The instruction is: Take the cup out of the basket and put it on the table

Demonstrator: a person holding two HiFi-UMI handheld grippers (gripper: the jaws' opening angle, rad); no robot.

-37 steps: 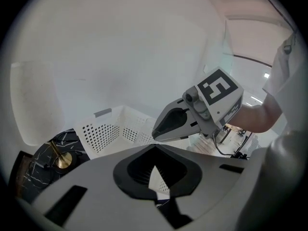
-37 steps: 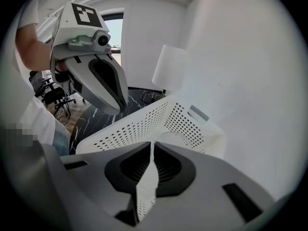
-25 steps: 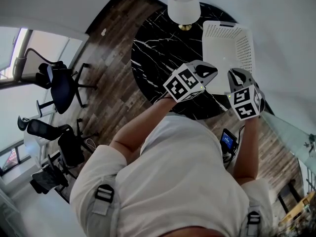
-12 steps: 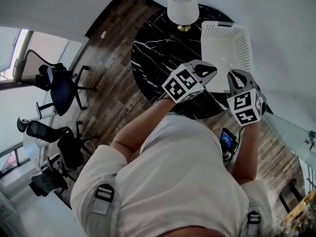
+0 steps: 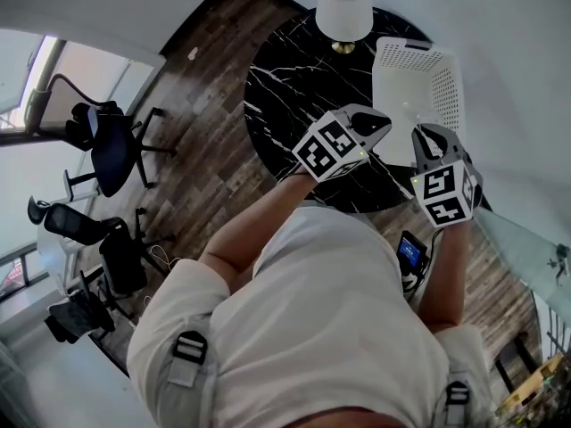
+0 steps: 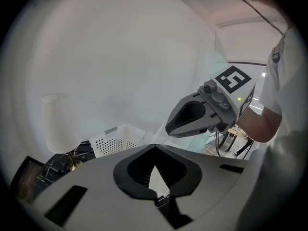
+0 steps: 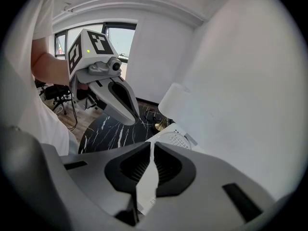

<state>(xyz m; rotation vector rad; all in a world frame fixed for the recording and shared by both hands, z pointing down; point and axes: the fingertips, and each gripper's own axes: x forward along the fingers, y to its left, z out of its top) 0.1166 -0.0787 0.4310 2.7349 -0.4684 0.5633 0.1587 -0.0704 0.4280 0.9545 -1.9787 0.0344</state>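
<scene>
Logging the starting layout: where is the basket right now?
Head view: the white basket sits on the right side of the black marble table, next to the lamp.

**Where things stand around me**

The white perforated plastic basket (image 5: 442,87) sits on the right side of the round black marble table (image 5: 294,87). The white-shaded, brass-footed lamp (image 5: 343,7) stands just left of it, at the far edge. Black office chairs (image 5: 111,150) stand well off to my left.
</scene>
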